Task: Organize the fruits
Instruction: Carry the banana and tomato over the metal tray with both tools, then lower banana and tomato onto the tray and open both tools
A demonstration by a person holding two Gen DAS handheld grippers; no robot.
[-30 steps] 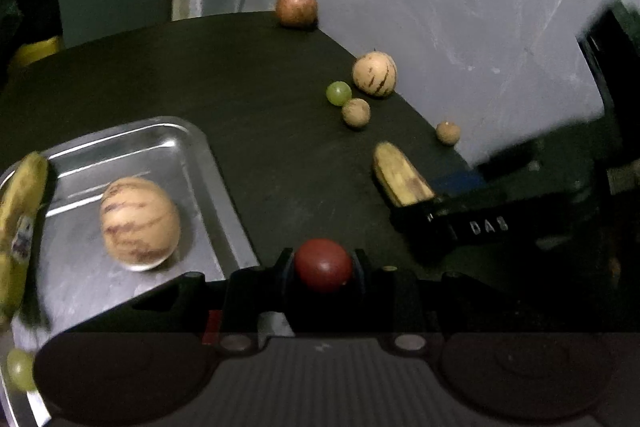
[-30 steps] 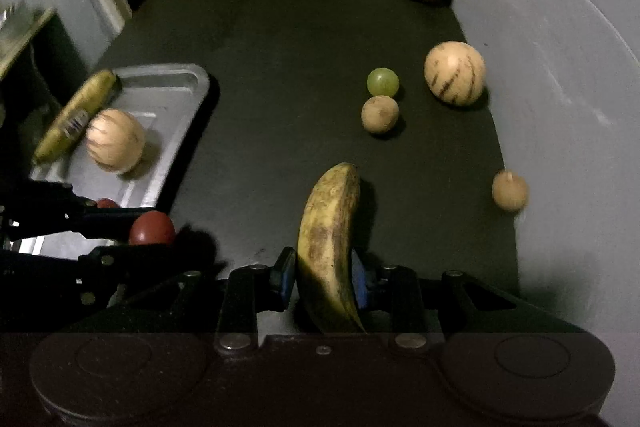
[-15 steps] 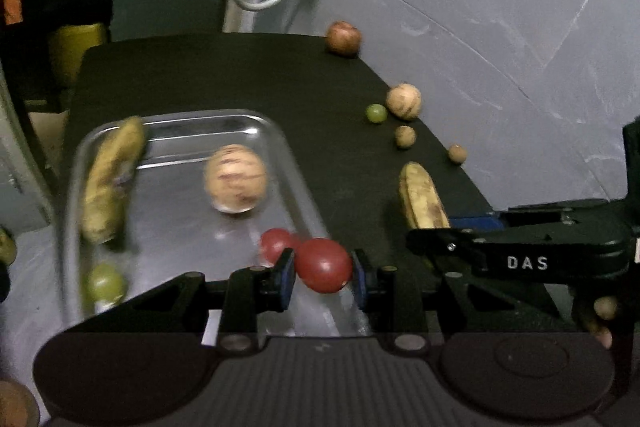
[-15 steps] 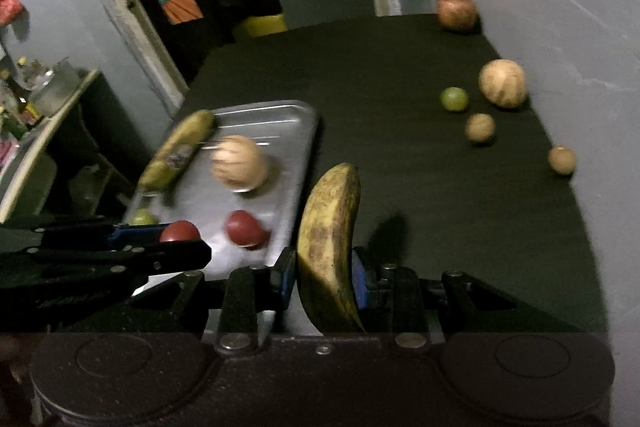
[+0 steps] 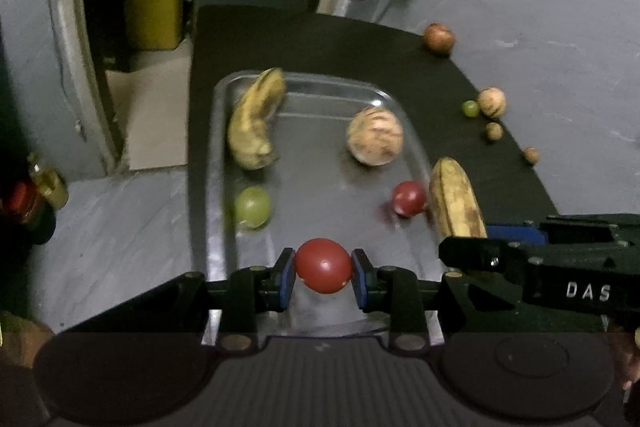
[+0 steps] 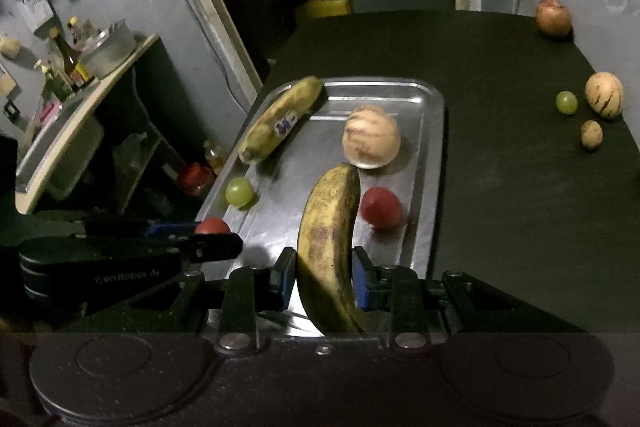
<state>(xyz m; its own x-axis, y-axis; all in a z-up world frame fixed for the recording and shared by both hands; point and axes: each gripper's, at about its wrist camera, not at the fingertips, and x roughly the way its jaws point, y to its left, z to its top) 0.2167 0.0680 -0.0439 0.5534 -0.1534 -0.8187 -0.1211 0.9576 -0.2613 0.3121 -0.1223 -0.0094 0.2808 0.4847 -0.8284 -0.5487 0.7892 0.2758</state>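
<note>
The left hand-held gripper (image 5: 323,266) is clenched on a red tomato (image 5: 323,265), pads narrowed to the fruit's width, above the near end of the metal tray (image 5: 218,155). The right hand-held gripper (image 6: 324,279) clamps a spotted banana (image 6: 329,239) that points forward over the tray. Ahead of both lie a second tomato (image 6: 381,213), a green grape (image 6: 239,191), a striped melon (image 6: 371,136) and another banana (image 6: 280,119).

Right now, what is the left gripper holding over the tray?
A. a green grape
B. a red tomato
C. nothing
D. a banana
B: the left gripper is shut on a red tomato above the metal tray, while the banana sits in the right gripper.
</note>
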